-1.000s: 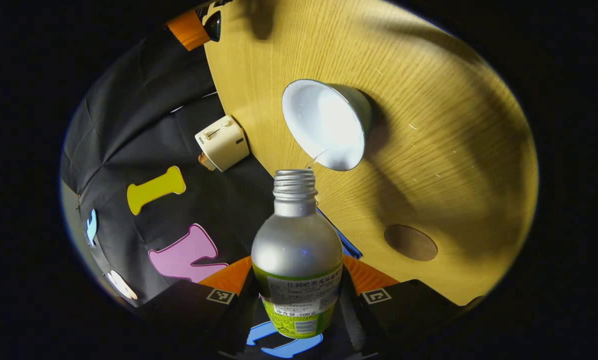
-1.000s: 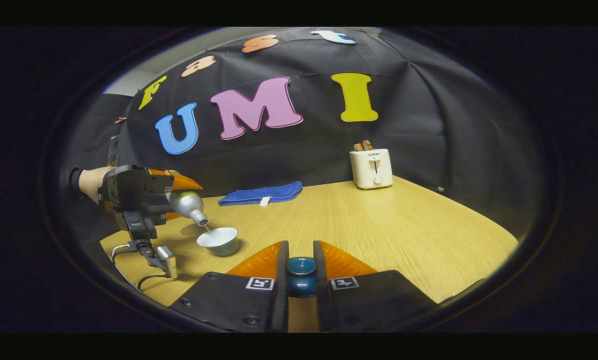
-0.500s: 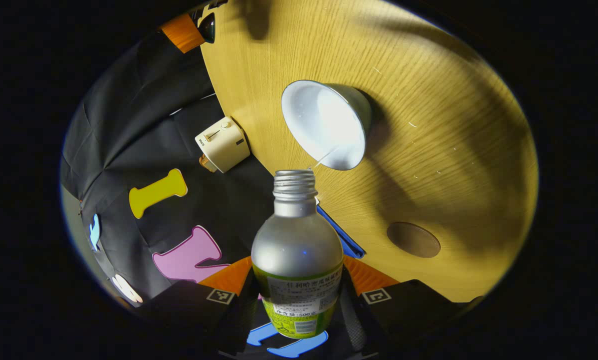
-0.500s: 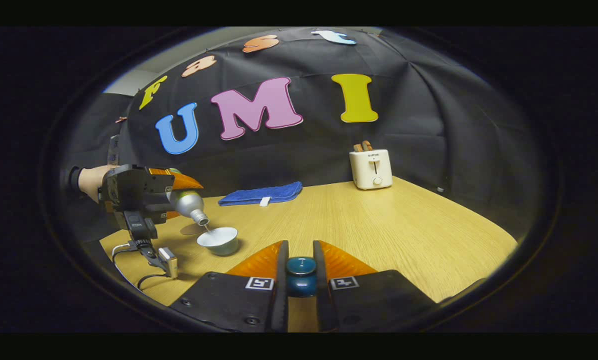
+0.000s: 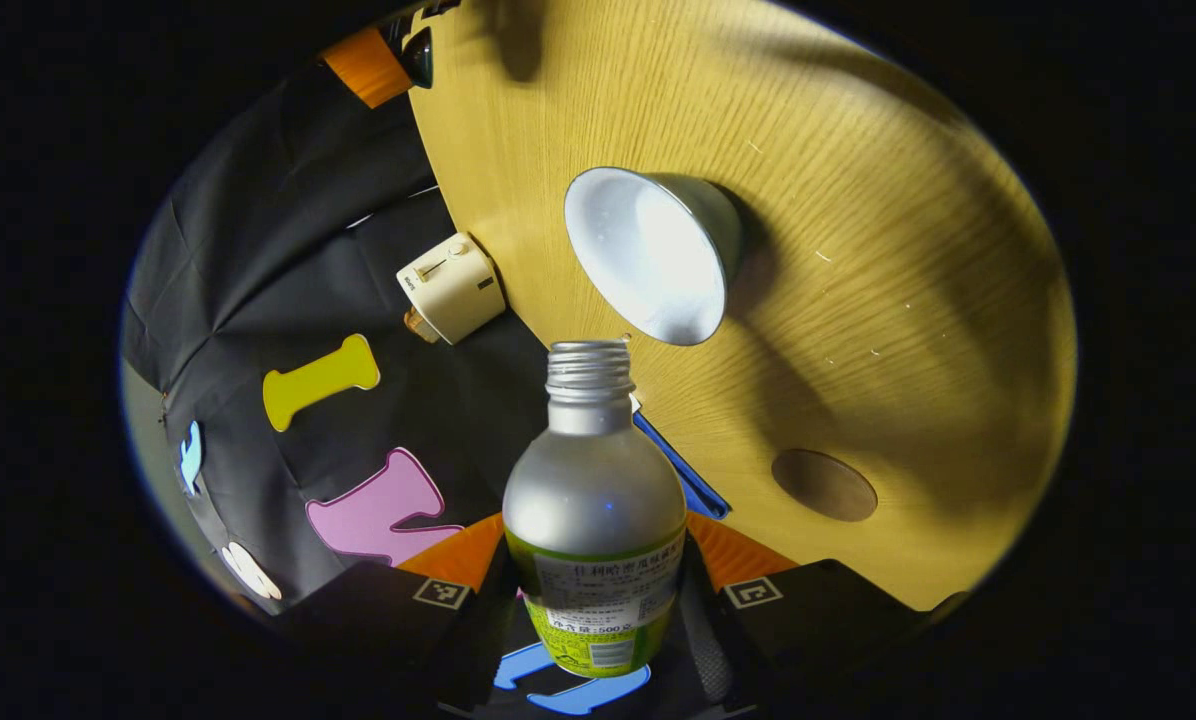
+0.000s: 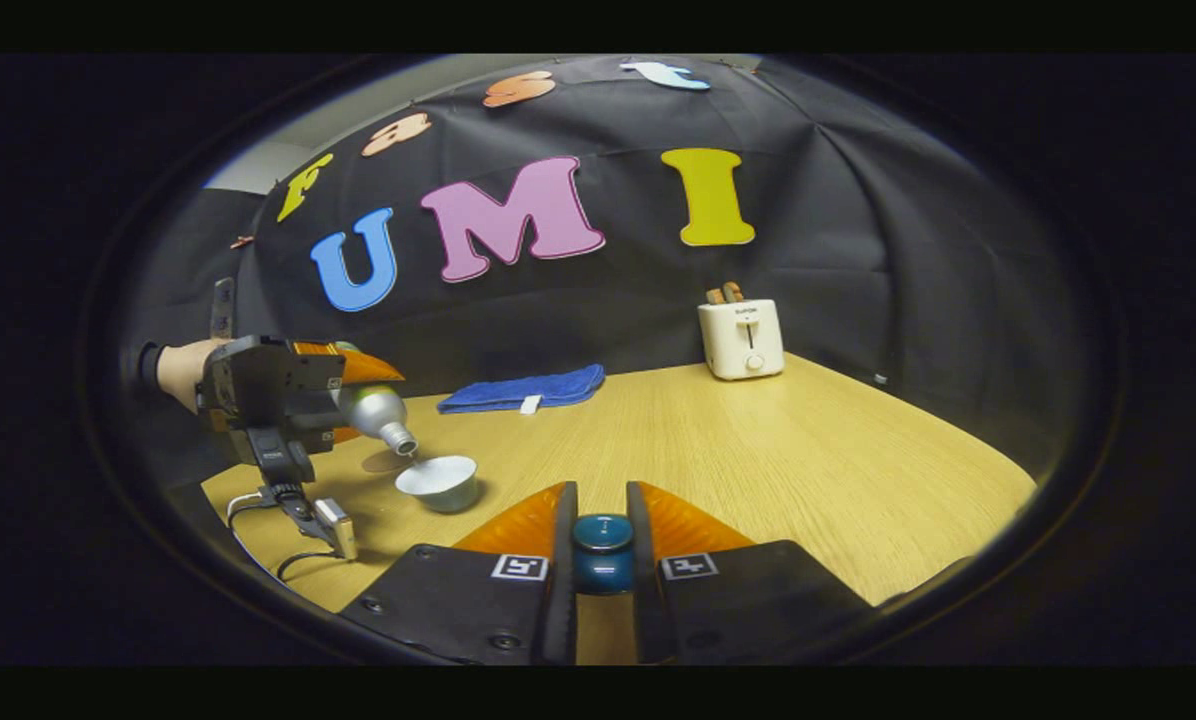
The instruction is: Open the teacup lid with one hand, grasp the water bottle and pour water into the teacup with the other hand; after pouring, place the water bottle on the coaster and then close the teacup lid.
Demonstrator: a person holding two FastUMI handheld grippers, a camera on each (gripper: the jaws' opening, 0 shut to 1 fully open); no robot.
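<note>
My left gripper is shut on the body of a silver water bottle with a green label, tipped with its open neck toward the white-lined teacup. A drop hangs at the bottle's mouth; no stream runs. The round brown coaster lies on the table beside the cup. In the right gripper view the bottle is tilted over the teacup, held by the left gripper and a hand. My right gripper is shut on the dark blue knob of the teacup lid, held away from the cup.
A cream toaster stands at the back of the wooden table. A folded blue cloth lies near the wall. A cable with a small box hangs at the table's left edge.
The thin stream from the bottle into the teacup has stopped. The bottle's neck has lifted slightly back from the cup. The right gripper has held still with the lid.
</note>
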